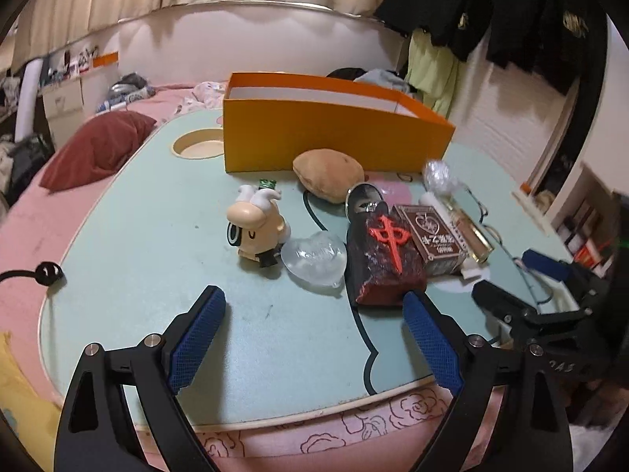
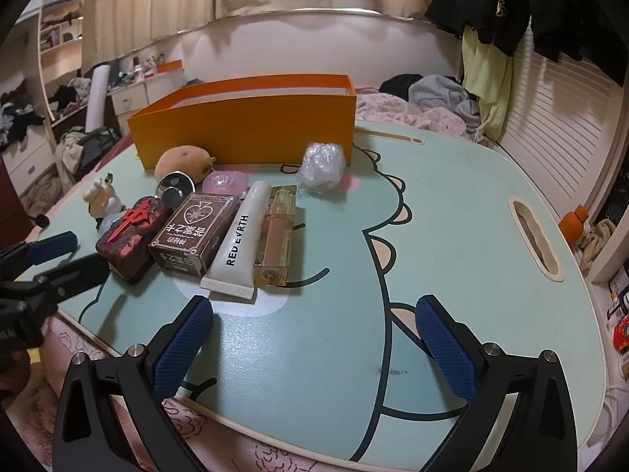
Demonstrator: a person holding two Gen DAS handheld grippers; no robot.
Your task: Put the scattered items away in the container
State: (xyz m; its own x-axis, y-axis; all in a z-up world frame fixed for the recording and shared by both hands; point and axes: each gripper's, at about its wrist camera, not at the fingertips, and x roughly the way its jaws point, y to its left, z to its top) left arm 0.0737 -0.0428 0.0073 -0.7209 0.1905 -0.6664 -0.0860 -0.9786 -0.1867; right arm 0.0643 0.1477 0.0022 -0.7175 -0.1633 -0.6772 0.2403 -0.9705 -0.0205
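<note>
An open orange box (image 1: 314, 137) stands at the back of the teal table (image 1: 157, 275). In front of it lie a potato-shaped plush (image 1: 328, 175), a cartoon figurine (image 1: 257, 228), a clear heart (image 1: 314, 257), a dark red block with a red character (image 1: 383, 255), a brown card box (image 2: 194, 236), a white tube (image 2: 240, 247), a lip-gloss bottle (image 2: 277, 236) and a bubble-wrap ball (image 2: 320, 165). My left gripper (image 1: 314, 294) is open, low over the table's near edge, just short of the heart and block. My right gripper (image 2: 314, 303) is open and empty, just short of the tube.
A pink heart (image 2: 226, 181) and a round metal piece (image 2: 175, 187) lie near the plush. The table sits on a pink bed with a red pillow (image 1: 98, 149) to the left. It has a round cup hole (image 1: 196, 145) and a handle slot (image 2: 534, 236). Clothes hang at the back right.
</note>
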